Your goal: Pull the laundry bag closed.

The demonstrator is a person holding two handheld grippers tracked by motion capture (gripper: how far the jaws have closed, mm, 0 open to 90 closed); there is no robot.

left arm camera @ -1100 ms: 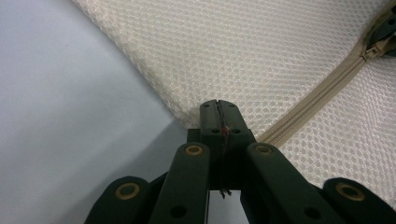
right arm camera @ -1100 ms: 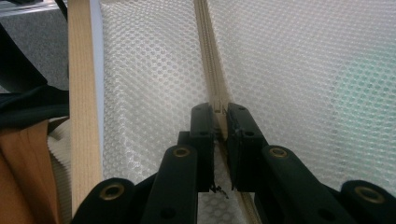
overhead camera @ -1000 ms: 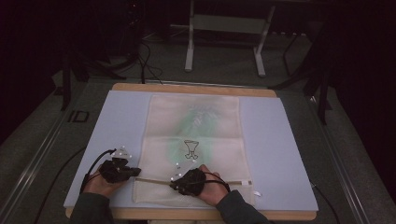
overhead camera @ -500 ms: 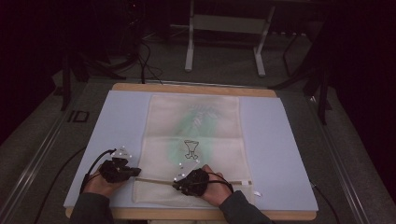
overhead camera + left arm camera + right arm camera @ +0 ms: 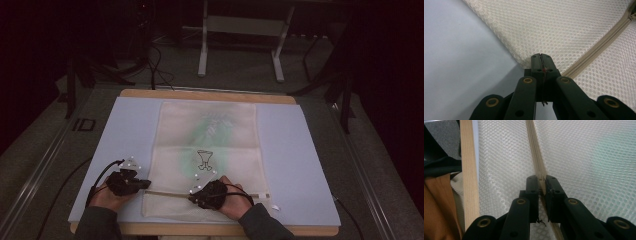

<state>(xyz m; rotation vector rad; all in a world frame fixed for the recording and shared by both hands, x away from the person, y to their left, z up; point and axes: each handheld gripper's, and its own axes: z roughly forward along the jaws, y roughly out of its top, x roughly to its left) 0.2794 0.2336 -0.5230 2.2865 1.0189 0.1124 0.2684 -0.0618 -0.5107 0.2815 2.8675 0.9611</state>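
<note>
A cream mesh bag [image 5: 207, 130] with a green tint and a small black drawing lies flat on the pale blue mat [image 5: 295, 160]. Its zipper [image 5: 165, 193] runs across the near end. My left gripper [image 5: 147, 186] is shut on the bag's left edge, where the zipper [image 5: 599, 47] ends; its jaws [image 5: 540, 58] pinch the mesh [image 5: 549, 25]. My right gripper [image 5: 192, 197] sits over the zipper a little to the right. In the right gripper view its jaws [image 5: 541, 180] are clamped on the zipper tape [image 5: 534, 145]. The slider is hidden.
The mat covers a wooden table [image 5: 200, 94], whose near edge [image 5: 469, 170] runs close beside the right gripper. A small white tag [image 5: 275, 206] lies by the bag's near right corner. Behind the table stand a metal frame [image 5: 240, 25] and floor cables [image 5: 155, 65].
The right hand has shifted only slightly along the zipper. The left hand and the bag have stayed put.
</note>
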